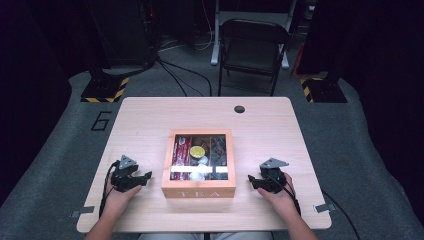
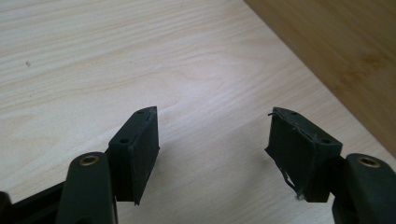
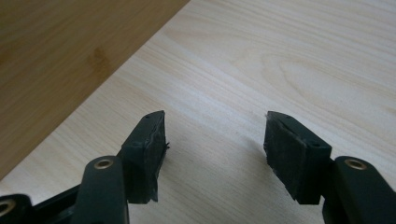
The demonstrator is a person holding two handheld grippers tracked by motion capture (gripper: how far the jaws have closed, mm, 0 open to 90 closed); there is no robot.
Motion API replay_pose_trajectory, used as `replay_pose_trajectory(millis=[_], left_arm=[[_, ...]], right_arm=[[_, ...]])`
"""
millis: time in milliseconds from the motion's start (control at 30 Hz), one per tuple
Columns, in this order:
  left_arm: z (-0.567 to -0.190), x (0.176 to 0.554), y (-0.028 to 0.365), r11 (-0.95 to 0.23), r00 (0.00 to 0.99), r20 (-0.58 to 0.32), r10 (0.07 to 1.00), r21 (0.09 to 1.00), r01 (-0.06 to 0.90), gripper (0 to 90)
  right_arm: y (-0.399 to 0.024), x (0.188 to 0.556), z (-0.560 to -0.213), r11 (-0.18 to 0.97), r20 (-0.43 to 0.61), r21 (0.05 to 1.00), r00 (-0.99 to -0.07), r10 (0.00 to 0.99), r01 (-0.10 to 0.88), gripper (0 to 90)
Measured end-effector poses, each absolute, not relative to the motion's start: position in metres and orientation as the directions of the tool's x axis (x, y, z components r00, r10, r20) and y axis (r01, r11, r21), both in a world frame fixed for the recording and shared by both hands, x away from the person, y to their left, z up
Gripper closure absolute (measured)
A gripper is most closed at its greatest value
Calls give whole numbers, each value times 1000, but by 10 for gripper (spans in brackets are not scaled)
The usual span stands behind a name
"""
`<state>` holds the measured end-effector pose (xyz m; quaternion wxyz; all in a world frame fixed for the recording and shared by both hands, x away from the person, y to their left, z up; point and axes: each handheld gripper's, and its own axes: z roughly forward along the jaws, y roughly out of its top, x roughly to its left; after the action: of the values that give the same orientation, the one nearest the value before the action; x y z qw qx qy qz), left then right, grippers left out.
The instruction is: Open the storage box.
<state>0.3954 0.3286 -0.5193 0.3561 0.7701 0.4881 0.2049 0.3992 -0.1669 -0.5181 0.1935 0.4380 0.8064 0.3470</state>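
Wooden tea box [image 1: 198, 191] at desk [image 1: 150, 120] centre, closer to near edge. Square, light-brown frame, "TEA" lettering on front wall. Lid shut, lying flat, clear window pane in top. Through pane: divided compartments; red packets in left one, round yellow item in middle, dark packets at right; white glare strip across near part of pane. Box sits flat and square to desk edges. Plain brown side wall [image 2: 345, 56] seen close up, also opposite wall [image 3: 60, 60].

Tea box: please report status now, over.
Left gripper and right gripper open, empty, flanking tea box. Lid closed. Nothing in the way.
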Motion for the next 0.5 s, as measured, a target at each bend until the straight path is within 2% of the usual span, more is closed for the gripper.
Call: replay_pose_trajectory(millis=[167, 500], left_arm=[[-513, 392, 326, -265, 451, -48, 891, 752, 604, 353], [-503, 383, 324, -252, 473, -79, 877, 763, 595, 389]], right_arm=[[-162, 393, -509, 383, -37, 756, -549, 835, 531, 392], [-161, 388, -502, 379, -12, 762, -574, 819, 525, 430]])
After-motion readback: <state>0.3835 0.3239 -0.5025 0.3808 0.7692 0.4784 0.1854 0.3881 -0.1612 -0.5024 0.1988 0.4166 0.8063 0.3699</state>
